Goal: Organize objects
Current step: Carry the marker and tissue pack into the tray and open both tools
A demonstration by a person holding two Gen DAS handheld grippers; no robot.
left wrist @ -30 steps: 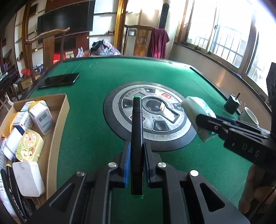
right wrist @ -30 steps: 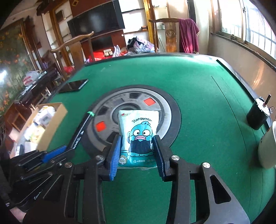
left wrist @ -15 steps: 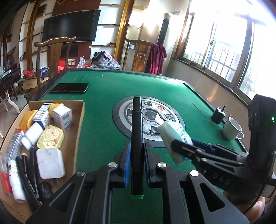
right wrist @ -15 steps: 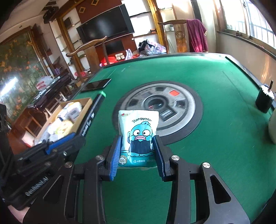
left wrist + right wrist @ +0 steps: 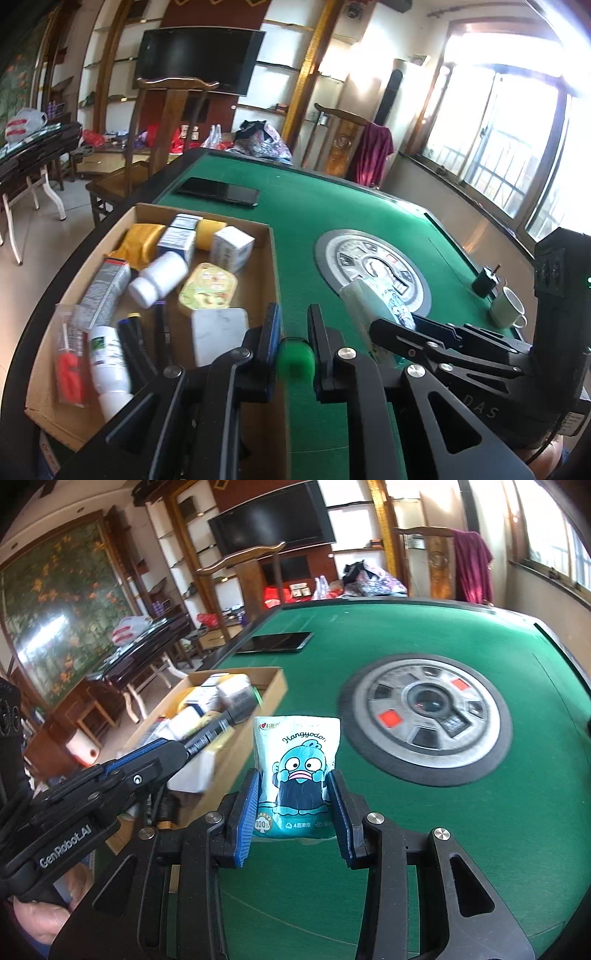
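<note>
My left gripper (image 5: 293, 317) is shut on a black pen; in the left wrist view only its green end (image 5: 295, 360) shows between the jaws. In the right wrist view the pen (image 5: 207, 734) sticks out of the left gripper (image 5: 173, 746) over the cardboard box (image 5: 275, 686). The box (image 5: 275, 258) holds bottles, small cartons, pens and a white block. My right gripper (image 5: 293, 775) is shut on a teal tissue pack (image 5: 297, 764) with a cartoon face, held above the green felt just right of the box. That pack (image 5: 373, 299) and the right gripper (image 5: 391, 328) also show at the left wrist's right.
A dark phone (image 5: 218, 192) lies on the felt beyond the box. The round grey centre panel (image 5: 424, 720) fills the table's middle. A mug (image 5: 508, 306) and a small black object (image 5: 484, 284) stand at the right edge. Wooden chairs ring the table. A hand (image 5: 33, 919) holds the left gripper.
Both grippers have swung left, from the centre panel toward the box, each keeping its hold. The pen, seen lengthwise before, now shows only its green end in the left wrist view.
</note>
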